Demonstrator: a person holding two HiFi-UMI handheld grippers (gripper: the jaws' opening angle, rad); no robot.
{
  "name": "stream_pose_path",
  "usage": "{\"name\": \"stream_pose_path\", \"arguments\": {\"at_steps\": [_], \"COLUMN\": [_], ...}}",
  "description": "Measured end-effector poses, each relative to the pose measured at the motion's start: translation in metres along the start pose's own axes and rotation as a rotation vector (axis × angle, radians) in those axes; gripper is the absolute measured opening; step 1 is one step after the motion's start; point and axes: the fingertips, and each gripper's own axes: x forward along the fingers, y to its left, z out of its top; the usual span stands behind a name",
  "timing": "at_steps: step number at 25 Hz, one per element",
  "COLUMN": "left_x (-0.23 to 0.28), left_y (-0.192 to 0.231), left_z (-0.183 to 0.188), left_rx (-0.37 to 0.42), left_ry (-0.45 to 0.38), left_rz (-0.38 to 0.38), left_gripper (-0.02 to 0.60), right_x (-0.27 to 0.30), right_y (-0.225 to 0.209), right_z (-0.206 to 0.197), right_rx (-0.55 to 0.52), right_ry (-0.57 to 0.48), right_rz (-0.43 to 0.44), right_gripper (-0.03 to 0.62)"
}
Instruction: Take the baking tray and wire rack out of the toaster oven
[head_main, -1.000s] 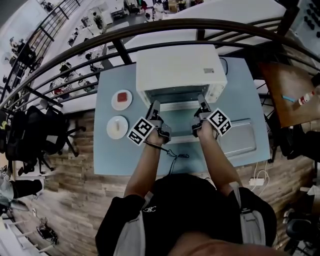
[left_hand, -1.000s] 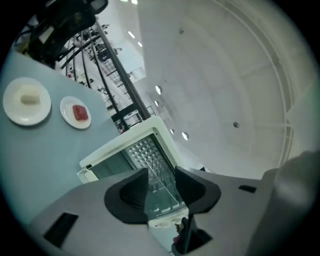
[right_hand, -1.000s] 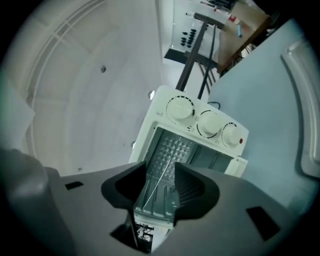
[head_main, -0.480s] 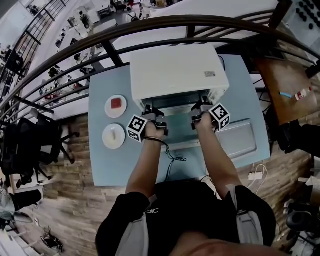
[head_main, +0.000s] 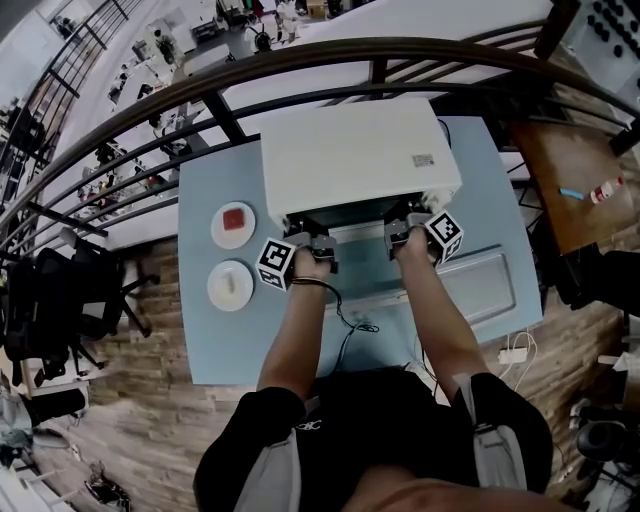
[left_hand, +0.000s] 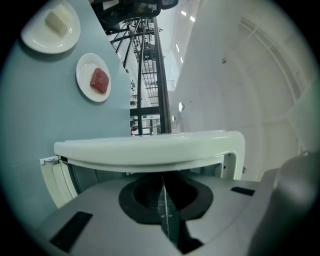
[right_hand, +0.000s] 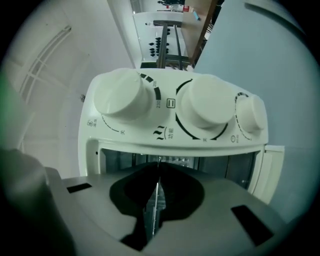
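Further forward than a second ago, the pair of them: left gripper (head_main: 303, 240) and right gripper (head_main: 403, 222) off the open door (head_main: 360, 272) and tucked right up into the mouth of the toaster oven (head_main: 350, 150). Jaws wide apart back then, just snapped closed now, on both sides!

In the left gripper view, jaws pinched together on a thin metal edge, seen end-on as a fine line. By the look of it the wire rack (left_hand: 164, 200), caught at the left end of the opening, with the white oven frame (left_hand: 150, 150) straight ahead. Same story in the right gripper view: jaws clamped tight on that same slim line of rack, just below the control panel (right_hand: 170, 131) with its three round knobs (right_hand: 207, 107). Rack not out yet, gripped at its front edge, one gripper toward each end.

And the baking tray (head_main: 490, 285) already out, lying flat on the table (head_main: 215, 340) beside the door on the right, touched by neither gripper.

Over on the left of the table, well apart from the action, two small white plates: far plate (head_main: 217, 231) with a red piece (head_main: 234, 219) on it, near plate (head_main: 214, 292) with a pale block (head_main: 231, 284). Thin black cable (head_main: 347, 320) looping across the table between the forearms. Oven white and boxy, square on the table, door dropped flat toward the person.
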Motion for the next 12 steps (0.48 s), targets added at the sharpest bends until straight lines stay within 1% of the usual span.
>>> {"name": "stream_pose_path", "arguments": {"at_steps": [7, 12], "left_x": [-0.01, -0.021], "left_y": [0.004, 0.004], "left_z": [0.003, 0.001], "left_rx": [-0.018, -0.003], "left_ry": [-0.017, -0.01], "left_rz": [0.017, 0.021], "left_gripper": [0.023, 0.023], "right_x": [-0.004, -0.016], "right_y": [-0.005, -0.006], "right_z": [-0.004, -0.006], "right_rx": [0.019, 0.022], "right_ry": [0.028, 0.04], "right_rz": [-0.013, -0.014], "right_gripper": [0.018, 0.015]}}
